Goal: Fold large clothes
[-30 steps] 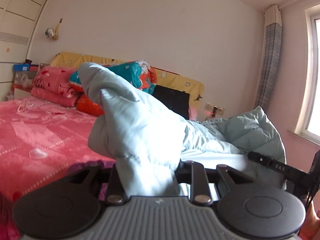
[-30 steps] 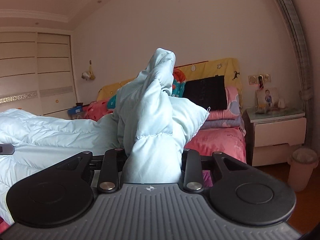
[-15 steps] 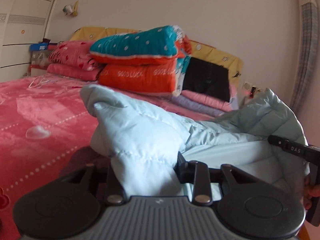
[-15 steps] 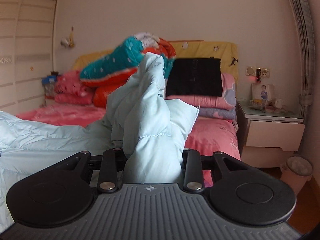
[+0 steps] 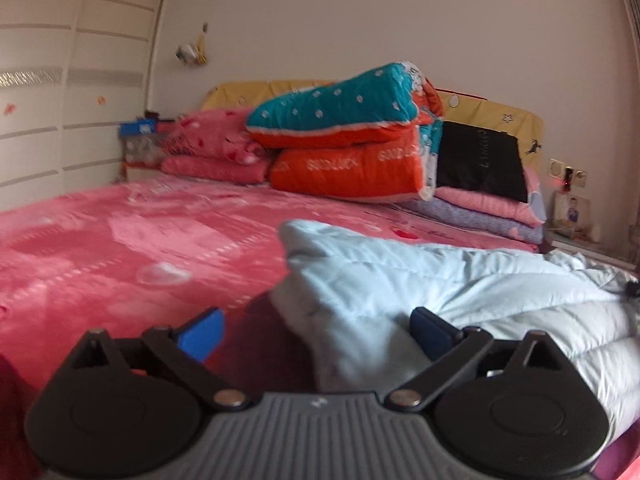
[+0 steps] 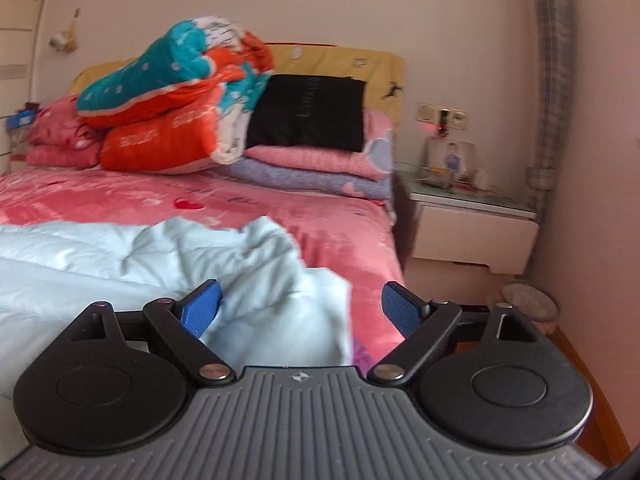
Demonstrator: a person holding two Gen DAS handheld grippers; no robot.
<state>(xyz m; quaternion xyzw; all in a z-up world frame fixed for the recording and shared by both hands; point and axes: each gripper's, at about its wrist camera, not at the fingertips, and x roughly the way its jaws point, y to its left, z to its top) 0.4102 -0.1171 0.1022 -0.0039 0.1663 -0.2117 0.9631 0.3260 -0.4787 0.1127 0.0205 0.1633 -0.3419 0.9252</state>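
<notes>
A pale blue quilted down coat (image 5: 460,280) lies on the pink bed (image 5: 120,248). In the left wrist view one corner of the coat rests loose between the blue pads of my left gripper (image 5: 316,330), whose jaws are opening wide and do not press on it. In the right wrist view the coat (image 6: 160,256) spreads to the left, and its other corner lies between the spread pads of my right gripper (image 6: 300,308), whose jaws are also opening and do not pinch the fabric.
Folded quilts (image 5: 348,152), pink pillows (image 5: 216,148) and a black cushion (image 6: 308,112) are stacked at the headboard. A white bedside table (image 6: 472,232) with small items stands right of the bed, a bin (image 6: 528,304) below it. A wardrobe (image 5: 60,100) lines the left wall.
Both grippers came down towards the bed with the coat corners, then let go: the jaws went from clamped on the fabric to wide apart, and the corners dropped onto the bed.
</notes>
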